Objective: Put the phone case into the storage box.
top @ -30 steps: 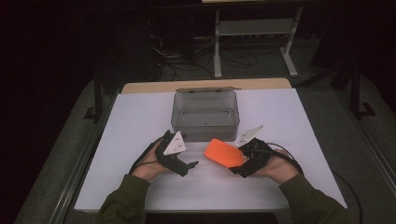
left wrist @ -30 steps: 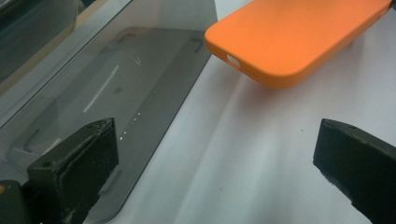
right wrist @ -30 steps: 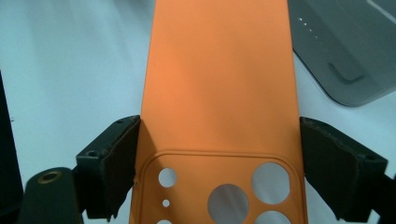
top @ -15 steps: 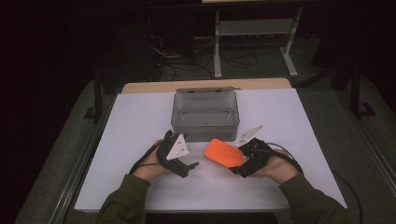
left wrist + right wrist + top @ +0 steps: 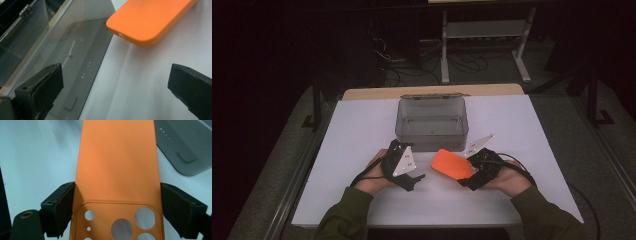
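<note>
An orange phone case (image 5: 451, 164) hangs just above the white table, in front of a clear grey plastic box (image 5: 432, 139). My right gripper (image 5: 465, 173) is shut on its camera-hole end. In the right gripper view both pads (image 5: 62, 205) press on the long edges of the case (image 5: 117, 165). My left gripper (image 5: 416, 181) rests on the table to the left of the case, open, with nothing between its jaws. In the left gripper view the free end of the case (image 5: 150, 20) lies ahead of the wide-apart left gripper (image 5: 117, 85), beside the box wall (image 5: 75, 55).
The box stands open at the table's middle, its lid hinged at the far side. A white sheet (image 5: 362, 130) covers the table. A corner of the box (image 5: 185, 150) lies right of the held case. Dark floor, cables and a metal stand sit beyond the far edge.
</note>
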`<move>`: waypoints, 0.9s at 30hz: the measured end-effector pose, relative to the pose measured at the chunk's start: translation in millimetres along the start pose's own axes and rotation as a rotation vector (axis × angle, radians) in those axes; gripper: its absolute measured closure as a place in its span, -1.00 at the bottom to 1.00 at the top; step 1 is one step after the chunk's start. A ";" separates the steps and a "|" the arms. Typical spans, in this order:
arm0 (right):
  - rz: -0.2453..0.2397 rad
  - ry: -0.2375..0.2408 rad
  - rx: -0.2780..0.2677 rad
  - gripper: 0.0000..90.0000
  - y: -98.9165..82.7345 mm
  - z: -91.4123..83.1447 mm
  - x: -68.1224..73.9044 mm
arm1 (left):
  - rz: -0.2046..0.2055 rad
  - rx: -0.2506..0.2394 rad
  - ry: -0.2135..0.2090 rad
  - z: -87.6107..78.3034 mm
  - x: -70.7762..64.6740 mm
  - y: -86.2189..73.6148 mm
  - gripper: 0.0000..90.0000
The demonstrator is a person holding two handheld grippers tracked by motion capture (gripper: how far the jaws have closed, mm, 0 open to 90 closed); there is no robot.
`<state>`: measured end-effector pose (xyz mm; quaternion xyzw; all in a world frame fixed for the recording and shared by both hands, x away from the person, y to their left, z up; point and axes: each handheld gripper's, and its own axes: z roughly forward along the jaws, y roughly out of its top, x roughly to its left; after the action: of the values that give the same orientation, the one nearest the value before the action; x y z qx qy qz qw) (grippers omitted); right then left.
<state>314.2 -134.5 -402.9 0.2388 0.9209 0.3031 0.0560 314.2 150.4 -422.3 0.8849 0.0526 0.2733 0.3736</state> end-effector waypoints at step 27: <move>0.000 -0.001 0.003 -0.66 -0.1 1.0 0.0 | 0.163 0.028 0.078 2.2 -8.7 3.1 -1.00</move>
<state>314.5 -134.0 -403.8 0.2390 0.9214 0.3013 0.0563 307.7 144.2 -425.3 0.8801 -0.0012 0.3360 0.3353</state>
